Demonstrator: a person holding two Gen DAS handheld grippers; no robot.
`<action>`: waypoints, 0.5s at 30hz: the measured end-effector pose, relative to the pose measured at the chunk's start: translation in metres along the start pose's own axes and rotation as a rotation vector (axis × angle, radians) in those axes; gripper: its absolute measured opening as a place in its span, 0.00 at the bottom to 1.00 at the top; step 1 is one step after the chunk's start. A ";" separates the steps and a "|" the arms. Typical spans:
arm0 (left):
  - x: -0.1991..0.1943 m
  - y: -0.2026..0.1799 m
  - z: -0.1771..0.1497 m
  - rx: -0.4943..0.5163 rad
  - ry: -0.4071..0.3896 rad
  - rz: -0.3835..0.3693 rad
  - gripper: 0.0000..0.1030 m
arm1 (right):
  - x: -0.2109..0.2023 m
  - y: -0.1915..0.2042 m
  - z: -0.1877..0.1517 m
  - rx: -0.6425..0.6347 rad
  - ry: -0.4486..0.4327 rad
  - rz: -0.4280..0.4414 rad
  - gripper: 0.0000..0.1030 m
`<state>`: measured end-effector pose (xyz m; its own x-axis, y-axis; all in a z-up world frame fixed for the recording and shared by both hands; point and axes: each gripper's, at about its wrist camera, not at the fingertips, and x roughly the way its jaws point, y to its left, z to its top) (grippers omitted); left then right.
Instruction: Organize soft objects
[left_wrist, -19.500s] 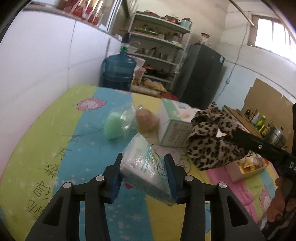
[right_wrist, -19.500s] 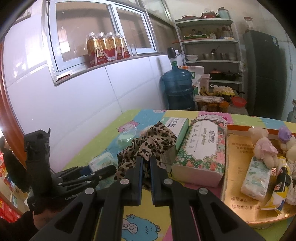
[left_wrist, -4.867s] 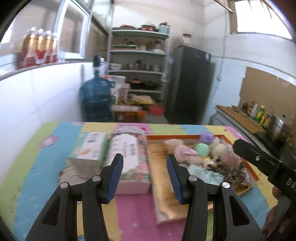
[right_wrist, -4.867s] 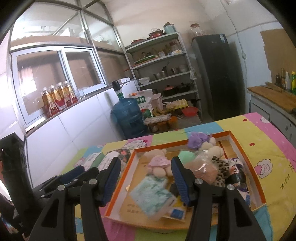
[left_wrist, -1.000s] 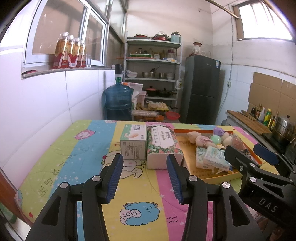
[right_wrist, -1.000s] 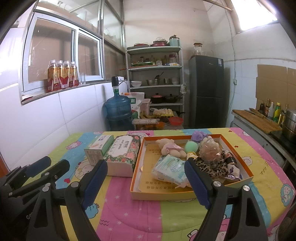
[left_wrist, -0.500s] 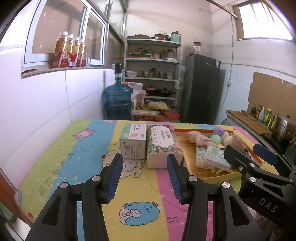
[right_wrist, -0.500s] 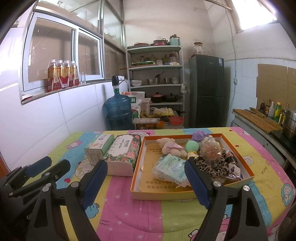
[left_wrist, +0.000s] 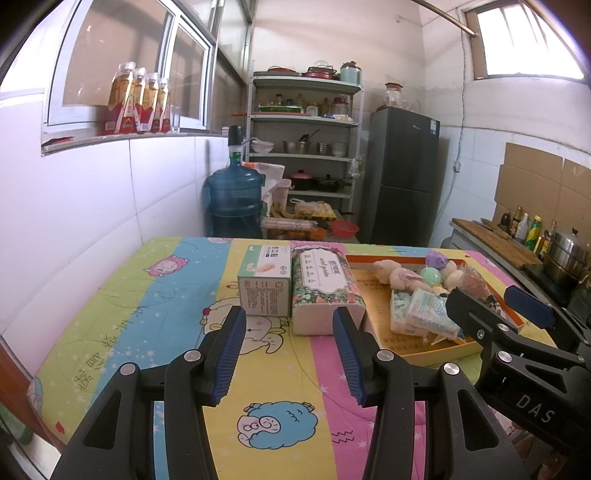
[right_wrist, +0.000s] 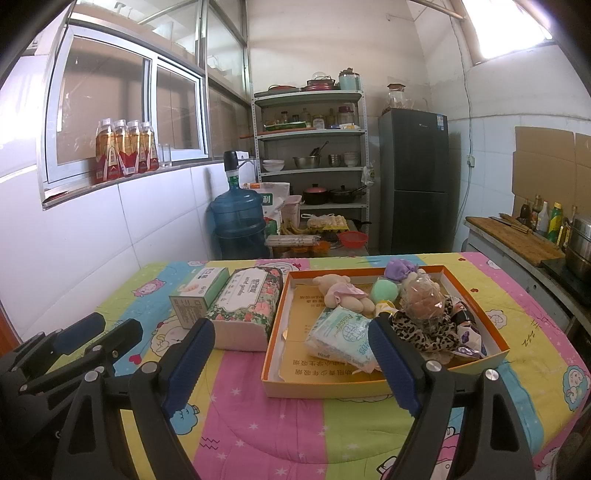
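Both wrist views face the tray (right_wrist: 476, 302) from the table's (left_wrist: 147, 295) near edge.

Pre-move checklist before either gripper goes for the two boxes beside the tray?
1. Left gripper empty, jaws apart: ok.
2. Right gripper empty, jaws wide apart: ok.
3. Soft things in the orange tray, namely leopard cloth, tissue pack and plush bear: ok.
4. Floral tissue box and green box outside the tray, side by side: not ok if they belong inside.
5. Free room in the tray for both boxes: cannot tell.
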<state>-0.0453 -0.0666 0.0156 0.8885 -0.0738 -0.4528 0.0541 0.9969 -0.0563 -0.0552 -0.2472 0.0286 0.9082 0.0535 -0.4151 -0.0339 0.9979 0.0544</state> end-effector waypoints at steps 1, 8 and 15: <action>0.000 0.000 0.000 0.000 0.001 -0.001 0.49 | 0.000 0.001 -0.001 0.000 0.001 0.000 0.82; 0.000 0.000 0.000 -0.001 0.001 -0.001 0.49 | 0.000 0.000 -0.001 0.000 0.000 0.001 0.82; 0.000 0.000 0.000 0.000 0.001 -0.001 0.49 | 0.000 0.000 0.000 0.001 0.001 0.002 0.82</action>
<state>-0.0451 -0.0667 0.0160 0.8882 -0.0747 -0.4534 0.0548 0.9969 -0.0570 -0.0551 -0.2472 0.0282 0.9078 0.0552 -0.4157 -0.0352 0.9978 0.0556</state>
